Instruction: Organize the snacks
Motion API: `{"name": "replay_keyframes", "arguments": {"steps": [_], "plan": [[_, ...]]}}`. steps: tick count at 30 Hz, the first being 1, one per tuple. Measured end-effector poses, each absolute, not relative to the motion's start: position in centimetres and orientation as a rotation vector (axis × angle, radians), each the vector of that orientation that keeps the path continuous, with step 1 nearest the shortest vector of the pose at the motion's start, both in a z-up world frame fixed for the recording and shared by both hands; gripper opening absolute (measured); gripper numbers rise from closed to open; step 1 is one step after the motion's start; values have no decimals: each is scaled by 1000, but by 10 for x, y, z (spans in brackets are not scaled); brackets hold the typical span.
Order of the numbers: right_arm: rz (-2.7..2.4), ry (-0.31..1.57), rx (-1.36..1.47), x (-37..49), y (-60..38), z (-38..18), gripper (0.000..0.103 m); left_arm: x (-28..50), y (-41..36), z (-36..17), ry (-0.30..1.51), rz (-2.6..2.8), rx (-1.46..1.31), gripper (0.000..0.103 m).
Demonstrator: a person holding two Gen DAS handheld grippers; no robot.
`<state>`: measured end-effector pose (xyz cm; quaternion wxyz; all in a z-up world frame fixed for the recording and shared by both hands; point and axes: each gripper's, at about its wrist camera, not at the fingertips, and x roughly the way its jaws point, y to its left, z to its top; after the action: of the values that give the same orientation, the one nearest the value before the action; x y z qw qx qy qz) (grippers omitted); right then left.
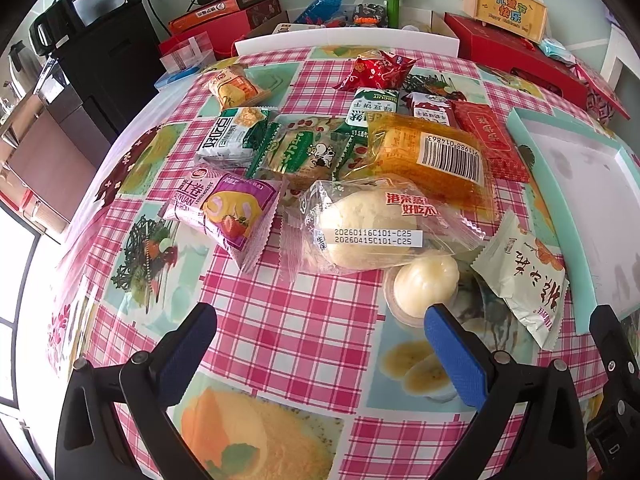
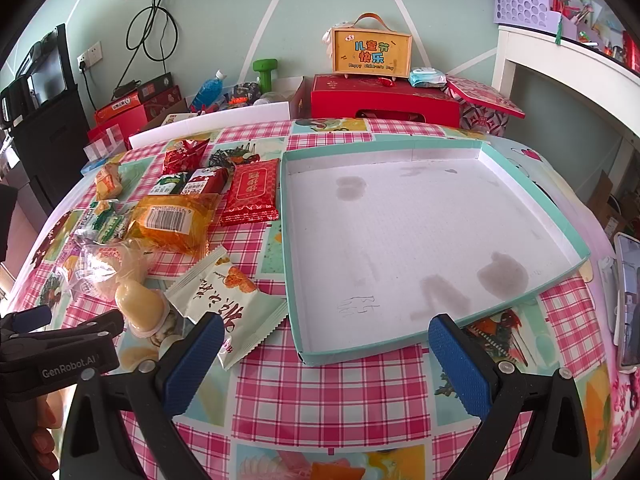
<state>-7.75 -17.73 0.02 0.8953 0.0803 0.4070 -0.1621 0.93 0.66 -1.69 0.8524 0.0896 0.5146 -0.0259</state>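
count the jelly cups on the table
1: the jelly cup lies near the left tool, just this side of the clear-wrapped bun and beside the pale green packet. Others may be hidden under the pile.

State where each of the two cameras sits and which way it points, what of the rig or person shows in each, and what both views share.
Left wrist: sits on the left gripper, facing forward over the snack pile; its open blue-padded fingers show, plus the right gripper's edge.
Right wrist: sits on the right gripper, facing the empty teal tray; its open fingers, the left gripper and fingertips of the person's hand show.
Shared: the orange barcode packet, the pale green packet, and the tray.
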Motion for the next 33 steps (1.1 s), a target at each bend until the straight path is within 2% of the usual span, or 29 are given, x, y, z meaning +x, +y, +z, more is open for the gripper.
{"name": "replay_keyframes", "arguments": {"steps": [19,24,33], "plan": [[-137,803,112,-56,-134,4,102,24,39,-13,1117,-6,1,103],[-104,834,112,-41,-130,-1,93,34,39,-4,1090,-37,-30,103],[-65,930,102,-18,-128,-18,90,52,27,6,1077,-113,-50,103]]}}
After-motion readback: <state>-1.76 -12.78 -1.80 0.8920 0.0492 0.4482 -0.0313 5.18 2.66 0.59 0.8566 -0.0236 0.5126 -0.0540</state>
